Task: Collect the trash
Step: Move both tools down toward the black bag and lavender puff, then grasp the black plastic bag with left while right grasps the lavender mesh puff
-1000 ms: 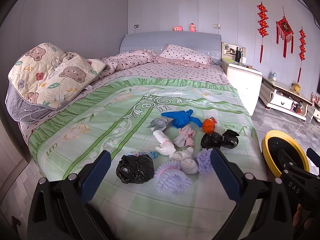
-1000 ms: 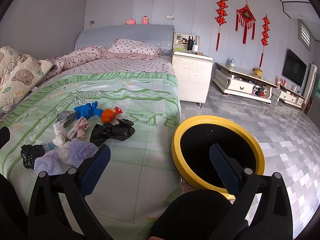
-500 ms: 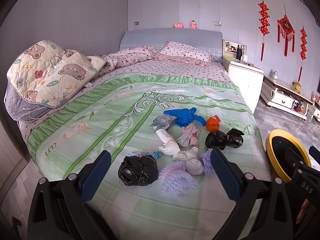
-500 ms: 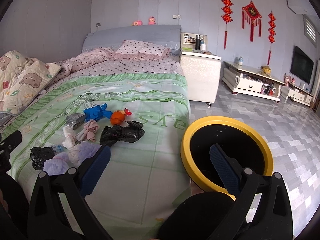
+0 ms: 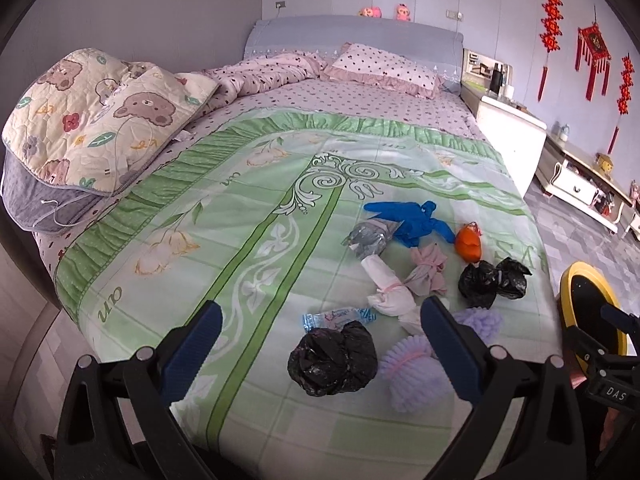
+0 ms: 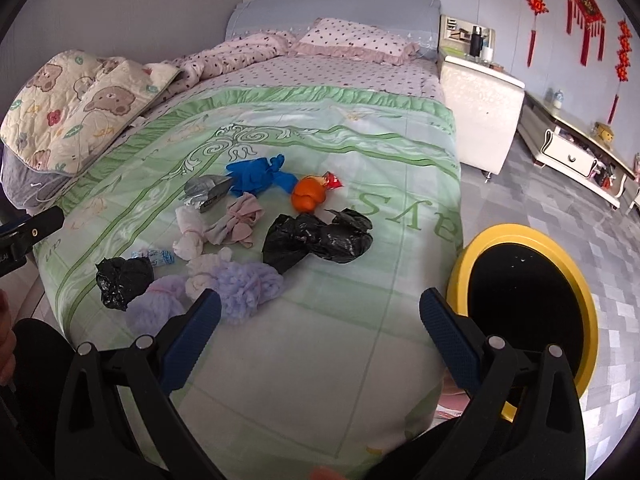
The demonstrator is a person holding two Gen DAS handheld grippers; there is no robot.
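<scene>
Trash lies on the green bedspread (image 5: 248, 240): a black bag (image 5: 332, 358) (image 6: 122, 280), a second black bag (image 5: 490, 280) (image 6: 320, 238), purple fluffy balls (image 5: 412, 374) (image 6: 244, 284), white bundles (image 5: 390, 292), a pink bundle (image 6: 238, 224), a blue glove (image 5: 412, 220) (image 6: 256, 174), an orange bag (image 5: 469, 244) (image 6: 307, 197) and a silver wrapper (image 6: 206, 192). A yellow-rimmed bin (image 6: 528, 304) (image 5: 592, 320) stands on the floor right of the bed. My left gripper (image 5: 320, 352) is open above the near black bag. My right gripper (image 6: 320, 336) is open over the bed's near edge.
A bear-print quilt (image 5: 100, 116) lies folded at the bed's left side. Pink dotted pillows (image 5: 384, 66) sit at the headboard. A white nightstand (image 6: 480, 104) and a low cabinet (image 6: 580, 152) stand on the right by the tiled floor.
Both grippers have swung left, so the trash sits further right in the left view and nearer the middle in the right view. Both stay open and empty.
</scene>
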